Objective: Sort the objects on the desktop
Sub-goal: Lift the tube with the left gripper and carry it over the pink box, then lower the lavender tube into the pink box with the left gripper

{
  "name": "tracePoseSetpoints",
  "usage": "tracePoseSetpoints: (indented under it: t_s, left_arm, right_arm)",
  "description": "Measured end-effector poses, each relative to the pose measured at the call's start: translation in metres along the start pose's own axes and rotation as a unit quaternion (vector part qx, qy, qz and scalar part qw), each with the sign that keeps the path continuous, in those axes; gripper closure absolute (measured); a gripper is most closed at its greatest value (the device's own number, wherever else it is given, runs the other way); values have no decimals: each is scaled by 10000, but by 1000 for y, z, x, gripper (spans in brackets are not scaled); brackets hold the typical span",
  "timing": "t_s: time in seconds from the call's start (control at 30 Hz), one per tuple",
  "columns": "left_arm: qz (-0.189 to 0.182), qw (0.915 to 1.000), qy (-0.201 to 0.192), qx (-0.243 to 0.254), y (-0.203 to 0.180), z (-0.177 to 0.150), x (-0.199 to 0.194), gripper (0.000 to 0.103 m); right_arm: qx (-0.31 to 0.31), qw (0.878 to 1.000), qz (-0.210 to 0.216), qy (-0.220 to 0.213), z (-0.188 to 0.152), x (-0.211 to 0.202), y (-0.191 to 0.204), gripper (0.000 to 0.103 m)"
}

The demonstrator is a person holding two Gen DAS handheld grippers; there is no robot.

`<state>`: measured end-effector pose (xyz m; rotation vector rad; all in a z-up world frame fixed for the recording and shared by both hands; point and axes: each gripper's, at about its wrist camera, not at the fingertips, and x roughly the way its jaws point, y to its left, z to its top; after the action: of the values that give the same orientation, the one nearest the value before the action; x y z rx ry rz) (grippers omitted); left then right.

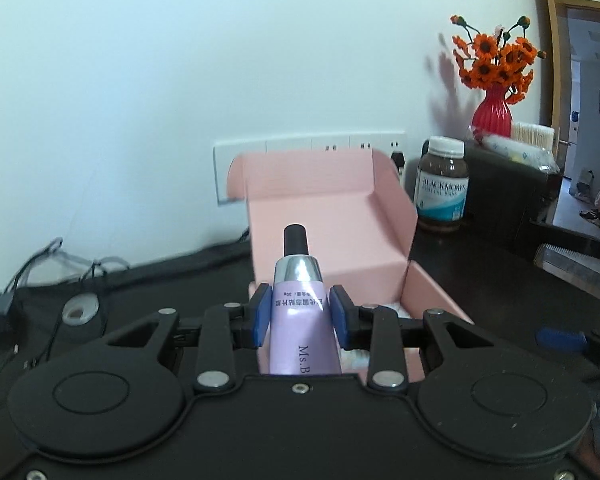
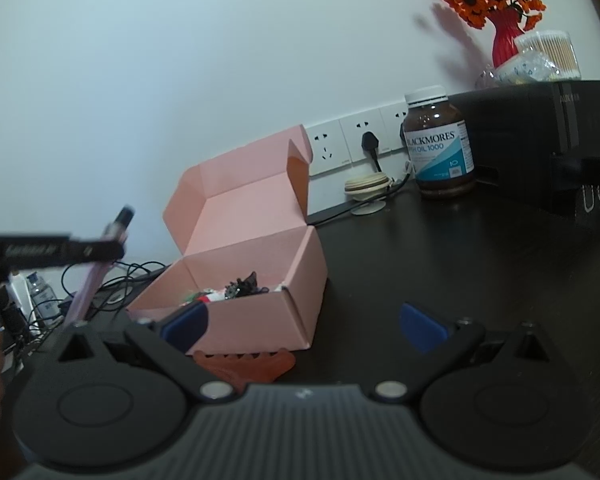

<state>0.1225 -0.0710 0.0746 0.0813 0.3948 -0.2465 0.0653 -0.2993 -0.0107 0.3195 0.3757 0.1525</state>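
While my left gripper (image 1: 298, 316) is clamped on the lilac tube (image 1: 300, 320), cap pointing up and away, I have it raised in front of the open pink box (image 1: 324, 216) — not yet over the opening, as far as I can judge. My right gripper (image 2: 304, 326) is spread wide and empty, low over the dark desk (image 2: 440, 260) just beside the box. The box already holds a small jumble of bits, so some sorting looks done. Left outside: a reddish-brown comb-like piece (image 2: 246, 364) against the box's front, the brown supplement bottle (image 2: 438, 146) — and this tube.
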Motion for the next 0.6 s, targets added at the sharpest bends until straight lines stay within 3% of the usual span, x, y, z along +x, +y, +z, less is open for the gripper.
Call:
tracePoseSetpoints:
  t_s: [0.23,0.47,0.6]
  left_arm:
    - [122,9970,-530,548,-25,10,21,71]
    - [240,9952,-439,837,-38,3,39,71]
    - [49,9943,-306,1019,-41,-6,43,71]
  right_arm:
    - [11,10000,61,21,1,1,-1,1]
    - [82,9999,89,28,1,1,-4,1]
    - [83,9999,72,36,1,1,-4,1]
